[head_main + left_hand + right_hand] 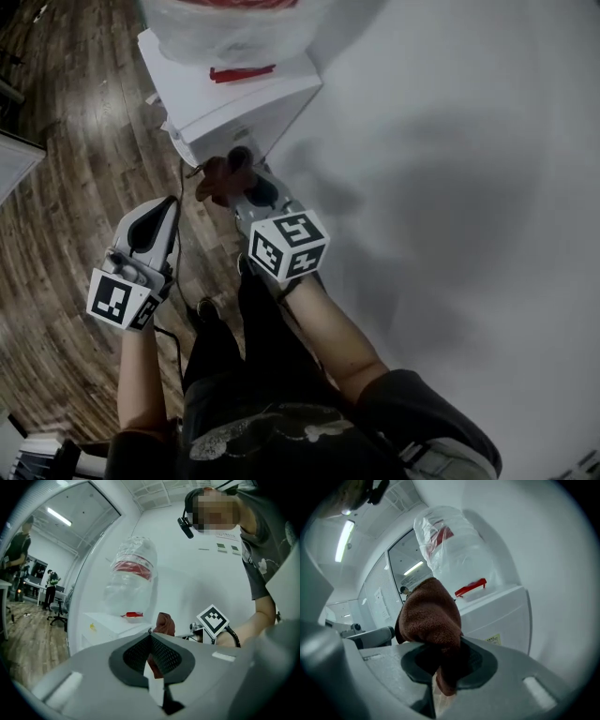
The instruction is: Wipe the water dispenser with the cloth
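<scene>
The right gripper (240, 172) is clamped on a crumpled rust-brown terry cloth (223, 178). In the head view it holds the cloth at the front corner of the white box-shaped water dispenser (239, 105), and whether cloth and cabinet touch is unclear. The left gripper (172, 203) hangs just to the left over the wood-pattern floor (66, 178), apart from the dispenser. On the dispenser's top stands a clear water bottle wrapped in a thin plastic bag (220, 23), with a small red piece (241, 72) at its foot. In the left gripper view, the jaws are pressed together with nothing between them, and the cloth shows beyond them, right of the dispenser. In the right gripper view, the cloth bulges up from the closed jaws as a fuzzy rounded wad, with its tail hanging between the pads. The bottle carries a red band, and whether it holds water cannot be told.
</scene>
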Available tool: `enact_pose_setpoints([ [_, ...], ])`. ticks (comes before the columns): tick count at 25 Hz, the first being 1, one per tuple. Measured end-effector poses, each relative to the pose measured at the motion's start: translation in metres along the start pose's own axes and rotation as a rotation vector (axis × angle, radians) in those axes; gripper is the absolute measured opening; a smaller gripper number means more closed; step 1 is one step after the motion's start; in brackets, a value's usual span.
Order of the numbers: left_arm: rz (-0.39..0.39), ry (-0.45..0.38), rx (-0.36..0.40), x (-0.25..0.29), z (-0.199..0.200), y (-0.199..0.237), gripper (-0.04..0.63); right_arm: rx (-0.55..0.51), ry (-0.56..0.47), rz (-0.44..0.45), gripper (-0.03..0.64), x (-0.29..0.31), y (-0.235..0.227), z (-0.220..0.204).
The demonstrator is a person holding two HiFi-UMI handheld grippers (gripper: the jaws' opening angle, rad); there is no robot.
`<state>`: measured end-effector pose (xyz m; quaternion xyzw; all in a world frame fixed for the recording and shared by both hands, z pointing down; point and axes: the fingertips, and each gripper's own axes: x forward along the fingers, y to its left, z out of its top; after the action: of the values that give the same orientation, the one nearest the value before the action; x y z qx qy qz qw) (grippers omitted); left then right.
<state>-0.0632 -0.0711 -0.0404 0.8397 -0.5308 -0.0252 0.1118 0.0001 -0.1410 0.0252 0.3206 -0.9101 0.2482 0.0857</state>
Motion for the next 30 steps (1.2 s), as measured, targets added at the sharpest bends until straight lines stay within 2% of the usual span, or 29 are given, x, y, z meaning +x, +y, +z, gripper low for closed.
enact_pose_setpoints([
  [6, -0.012, -0.027, -0.026, 0.005, -0.036, 0.04, 0.018, -0.033, -0.058, -0.023, 0.055, 0.049, -0.014, -0.007],
  [9, -0.016, -0.016, -0.056, 0.0, -0.063, 0.055, 0.018, -0.045, -0.047, -0.035, 0.055, 0.06, -0.021, -0.031],
  [14, 0.0, 0.011, -0.046, -0.009, -0.148, 0.086, 0.018, -0.08, -0.001, -0.051, 0.055, 0.084, -0.062, -0.112],
  [19, -0.001, 0.015, -0.084, -0.007, -0.236, 0.113, 0.018, -0.096, 0.051, -0.085, 0.055, 0.12, -0.112, -0.199],
  [22, 0.028, 0.041, -0.092, -0.006, -0.294, 0.14, 0.018, -0.105, 0.081, -0.079, 0.055, 0.146, -0.136, -0.251],
  [30, 0.025, 0.057, -0.037, 0.013, -0.431, 0.188, 0.018, -0.137, 0.128, -0.034, 0.055, 0.199, -0.194, -0.377],
])
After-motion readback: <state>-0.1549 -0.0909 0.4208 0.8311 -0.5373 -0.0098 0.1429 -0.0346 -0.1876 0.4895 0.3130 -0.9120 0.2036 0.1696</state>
